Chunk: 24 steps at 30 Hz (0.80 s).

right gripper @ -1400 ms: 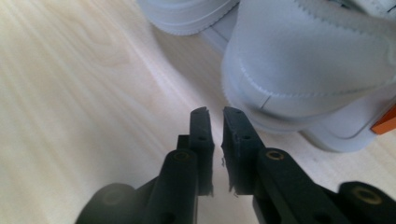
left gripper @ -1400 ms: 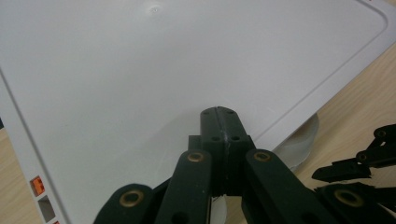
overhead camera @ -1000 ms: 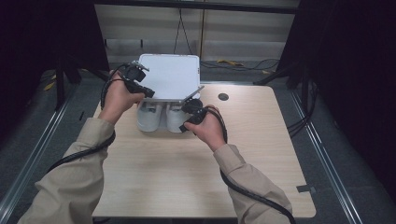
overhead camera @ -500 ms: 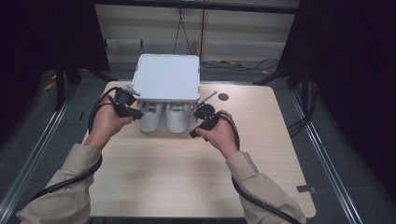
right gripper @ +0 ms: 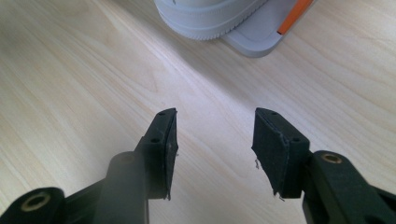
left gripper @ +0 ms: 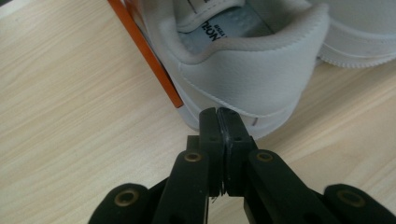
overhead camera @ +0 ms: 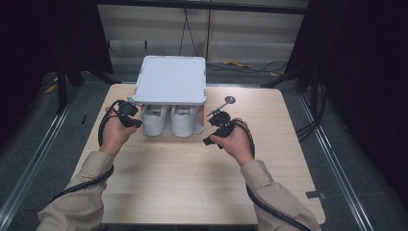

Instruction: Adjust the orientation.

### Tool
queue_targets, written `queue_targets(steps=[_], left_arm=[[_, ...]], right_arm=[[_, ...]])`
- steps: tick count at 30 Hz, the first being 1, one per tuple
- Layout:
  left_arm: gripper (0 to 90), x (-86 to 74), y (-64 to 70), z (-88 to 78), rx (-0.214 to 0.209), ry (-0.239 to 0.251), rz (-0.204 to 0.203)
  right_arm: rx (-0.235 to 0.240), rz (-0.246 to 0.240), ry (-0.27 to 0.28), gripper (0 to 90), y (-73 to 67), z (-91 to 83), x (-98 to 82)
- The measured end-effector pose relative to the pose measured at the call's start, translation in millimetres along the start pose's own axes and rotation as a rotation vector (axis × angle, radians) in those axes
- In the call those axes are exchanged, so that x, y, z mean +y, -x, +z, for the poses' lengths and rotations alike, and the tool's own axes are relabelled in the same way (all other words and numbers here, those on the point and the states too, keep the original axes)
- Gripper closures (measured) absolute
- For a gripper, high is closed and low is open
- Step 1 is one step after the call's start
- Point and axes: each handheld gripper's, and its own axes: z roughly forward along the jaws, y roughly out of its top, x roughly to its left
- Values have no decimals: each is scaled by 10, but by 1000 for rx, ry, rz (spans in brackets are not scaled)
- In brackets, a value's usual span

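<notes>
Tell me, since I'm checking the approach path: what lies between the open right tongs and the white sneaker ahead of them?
Bare light wooden tabletop lies between the right tongs and the white sneaker, as the right gripper view shows.

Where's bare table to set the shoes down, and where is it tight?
The wide bare patch is the near half of the table, between the two forearms and the shoes. A bare strip runs along the right edge, past the right gripper. It's crowded at the far edge: white box, shoes, left gripper and a small metal tool.
</notes>
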Motion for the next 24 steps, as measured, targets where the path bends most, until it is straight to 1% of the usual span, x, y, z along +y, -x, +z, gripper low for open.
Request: queue_targets(steps=[1, 2, 3, 5, 6, 7, 8, 10, 12, 13, 15, 18, 19, 20, 21, 23, 24], left_arm=[[895, 0, -7, 3, -9, 2, -8], [900, -2, 1, 3, -9, 7, -17], [900, -5, 8, 5, -23, 15, -24], [900, -6, 36, 11, -79, 34, -43], [900, 2, 61, 14, -83, 32, -35], [900, 25, 102, 18, -71, 30, -18], [900, 37, 110, 18, -71, 27, -13], [900, 46, 138, 36, -93, 39, -33], [900, 58, 167, 44, -106, 40, -22], [900, 64, 187, 52, -111, 41, -24], [900, 74, 200, 49, -100, 37, -14], [896, 56, 184, 44, -116, 43, -28], [879, 42, 183, 37, -112, 31, -29], [866, 29, 180, 29, -117, 17, -22], [855, 12, 183, 19, -128, 10, -24], [802, -29, 178, -1, -128, -29, -14], [767, -52, 167, -11, -133, -47, -7]], right_arm=[[0, -1, 2, 505, 16, 7, -10], [3, 0, 1, 505, 24, 13, -18], [5, 2, -1, 503, 29, 18, -23], [3, 4, 1, 501, 40, 32, -34], [3, 3, 1, 500, 52, 41, -39], [4, 6, -1, 499, 54, 44, -41], [9, 6, 1, 498, 62, 50, -46], [6, 8, -2, 497, 68, 49, -56], [8, 12, -4, 495, 72, 40, -63], [1, 13, 0, 495, 76, 35, -66], [4, 11, 2, 493, 89, 27, -69], [2, 15, 6, 488, 106, 15, -75], [2, 22, 5, 485, 102, 9, -79], [2, 17, 10, 479, 109, 9, -85], [5, 18, 11, 475, 111, 5, -91], [3, 11, 11, 453, 121, 3, -111], [3, 16, 8, 440, 121, 2, -125]])
